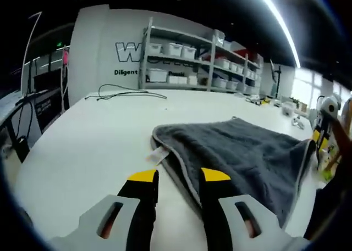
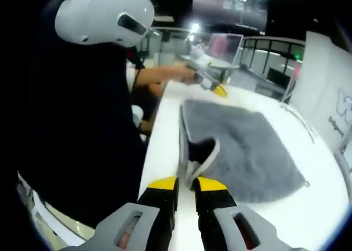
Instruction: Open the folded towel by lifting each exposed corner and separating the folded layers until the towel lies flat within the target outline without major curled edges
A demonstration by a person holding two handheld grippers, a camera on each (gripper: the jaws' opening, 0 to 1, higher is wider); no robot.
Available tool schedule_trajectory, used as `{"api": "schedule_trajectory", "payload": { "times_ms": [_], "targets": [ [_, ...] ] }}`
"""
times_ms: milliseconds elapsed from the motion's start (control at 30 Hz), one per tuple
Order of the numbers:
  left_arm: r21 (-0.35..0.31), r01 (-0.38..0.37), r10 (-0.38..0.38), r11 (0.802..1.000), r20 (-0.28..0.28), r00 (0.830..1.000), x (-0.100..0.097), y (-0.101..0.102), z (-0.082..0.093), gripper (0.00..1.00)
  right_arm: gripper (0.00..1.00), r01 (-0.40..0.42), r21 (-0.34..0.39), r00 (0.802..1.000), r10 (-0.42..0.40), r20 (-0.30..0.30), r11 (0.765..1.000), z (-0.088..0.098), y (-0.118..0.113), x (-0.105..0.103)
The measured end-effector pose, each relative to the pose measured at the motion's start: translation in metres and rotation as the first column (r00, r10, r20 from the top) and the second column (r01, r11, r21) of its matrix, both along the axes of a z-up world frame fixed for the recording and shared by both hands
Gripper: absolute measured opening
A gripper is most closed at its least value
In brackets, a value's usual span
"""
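In the left gripper view my left tool (image 1: 179, 179) points across the white bench (image 1: 93, 135), its yellow-tipped jaws spread with nothing between them. The folded dark grey terry towel (image 1: 242, 152) lies just ahead, from 12 round to 3 o'clock; its near edge runs under the gap between the jaws and a small white label (image 1: 159, 154) sticks out at 11 o'clock. Grey shelving with white bins (image 1: 192, 61) stands far off at 12 o'clock, a black cable (image 1: 129, 91) before it.

In the right gripper view my right tool (image 2: 185, 186) has its jaws nearly together at the towel's curled corner (image 2: 204, 152); I cannot tell whether they pinch it. My left tool (image 2: 209, 81) hovers at the towel's far edge, 12 o'clock, and I wear a white headset (image 2: 104, 15).
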State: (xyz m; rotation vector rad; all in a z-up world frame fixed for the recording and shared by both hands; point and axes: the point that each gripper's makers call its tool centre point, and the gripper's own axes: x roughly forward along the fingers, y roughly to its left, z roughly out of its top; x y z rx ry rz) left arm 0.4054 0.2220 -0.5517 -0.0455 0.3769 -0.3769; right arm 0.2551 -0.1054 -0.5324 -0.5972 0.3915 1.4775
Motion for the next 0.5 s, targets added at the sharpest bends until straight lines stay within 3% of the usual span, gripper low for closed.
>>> {"api": "schedule_trajectory", "payload": {
  "times_ms": [333,500],
  "targets": [
    [-0.009,-0.008,0.008,1.0,0.008,1.0,-0.021,0.002,-0.003,0.28,0.09,-0.023,0.027,1.0,0.023,-0.001,0.999,0.017,-0.004,-0.012],
    [-0.015,-0.006,0.006,1.0,0.003,1.0,-0.03,0.001,-0.005,0.28,0.09,-0.018,0.052,0.999,0.016,0.029,0.998,0.023,0.001,-0.012]
  ]
}}
